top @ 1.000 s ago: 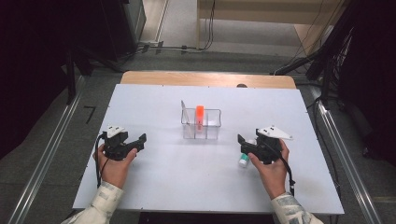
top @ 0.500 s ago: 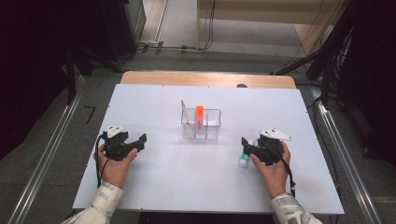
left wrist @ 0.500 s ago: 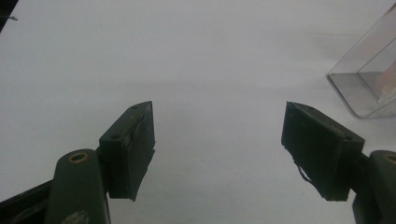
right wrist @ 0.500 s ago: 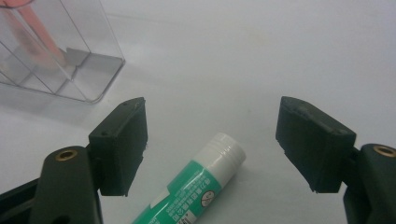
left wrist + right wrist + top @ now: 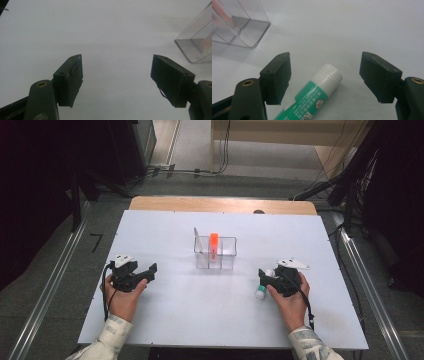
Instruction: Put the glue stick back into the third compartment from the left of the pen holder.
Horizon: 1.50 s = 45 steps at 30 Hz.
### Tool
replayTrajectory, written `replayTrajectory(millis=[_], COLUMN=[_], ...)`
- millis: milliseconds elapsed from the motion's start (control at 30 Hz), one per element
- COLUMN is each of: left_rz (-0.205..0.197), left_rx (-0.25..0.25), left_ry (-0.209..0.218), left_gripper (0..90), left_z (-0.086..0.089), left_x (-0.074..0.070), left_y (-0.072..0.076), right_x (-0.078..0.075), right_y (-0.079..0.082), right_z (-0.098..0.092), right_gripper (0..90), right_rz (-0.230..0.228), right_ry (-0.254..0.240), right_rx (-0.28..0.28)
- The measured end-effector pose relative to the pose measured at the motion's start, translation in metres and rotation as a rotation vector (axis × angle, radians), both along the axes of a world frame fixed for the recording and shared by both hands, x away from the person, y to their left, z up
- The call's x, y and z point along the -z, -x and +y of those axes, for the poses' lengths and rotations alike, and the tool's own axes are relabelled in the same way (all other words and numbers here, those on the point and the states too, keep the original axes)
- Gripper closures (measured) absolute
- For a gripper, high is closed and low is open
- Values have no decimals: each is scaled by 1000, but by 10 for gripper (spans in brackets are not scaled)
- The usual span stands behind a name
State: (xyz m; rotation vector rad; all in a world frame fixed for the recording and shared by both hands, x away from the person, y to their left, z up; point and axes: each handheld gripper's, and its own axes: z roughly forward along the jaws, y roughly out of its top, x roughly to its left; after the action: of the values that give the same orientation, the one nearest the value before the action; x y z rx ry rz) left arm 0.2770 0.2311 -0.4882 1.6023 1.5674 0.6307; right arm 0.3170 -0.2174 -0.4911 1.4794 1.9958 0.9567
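A green and white glue stick (image 5: 317, 96) lies flat on the white table, between the wide-apart jaws of my right gripper (image 5: 325, 75), untouched by either. From above, the glue stick (image 5: 261, 288) sits just left of the right gripper (image 5: 266, 280) at the table's right. A clear plastic box (image 5: 216, 253) stands at mid-table with an orange marker (image 5: 214, 243) upright in it. My left gripper (image 5: 149, 271) rests open at the table's left, its jaws (image 5: 117, 75) holding nothing, the box corner (image 5: 197, 40) off to its right.
The white table (image 5: 200, 320) ends in a wooden strip (image 5: 220, 205) at the far side. Cables and dark equipment stand on the floor beyond. Metal rails run along both sides of the table.
My right gripper has shifted slightly toward the near edge, over the glue stick. The left hand has stayed put.
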Motion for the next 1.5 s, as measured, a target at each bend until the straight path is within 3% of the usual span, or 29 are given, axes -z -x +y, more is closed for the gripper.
replayTrajectory(millis=[733, 1500], left_rz=[0, -1], left_rx=[0, 1], left_ry=[2, 3], left_gripper=[260, 260], left_z=[0, 0], left_x=[0, 0], left_y=[0, 0], right_x=[9, 15], right_y=[-3, -3], right_z=[4, 6], right_gripper=[242, 265], right_rz=[35, 33], right_ry=[21, 50], right_rx=[-10, -1])
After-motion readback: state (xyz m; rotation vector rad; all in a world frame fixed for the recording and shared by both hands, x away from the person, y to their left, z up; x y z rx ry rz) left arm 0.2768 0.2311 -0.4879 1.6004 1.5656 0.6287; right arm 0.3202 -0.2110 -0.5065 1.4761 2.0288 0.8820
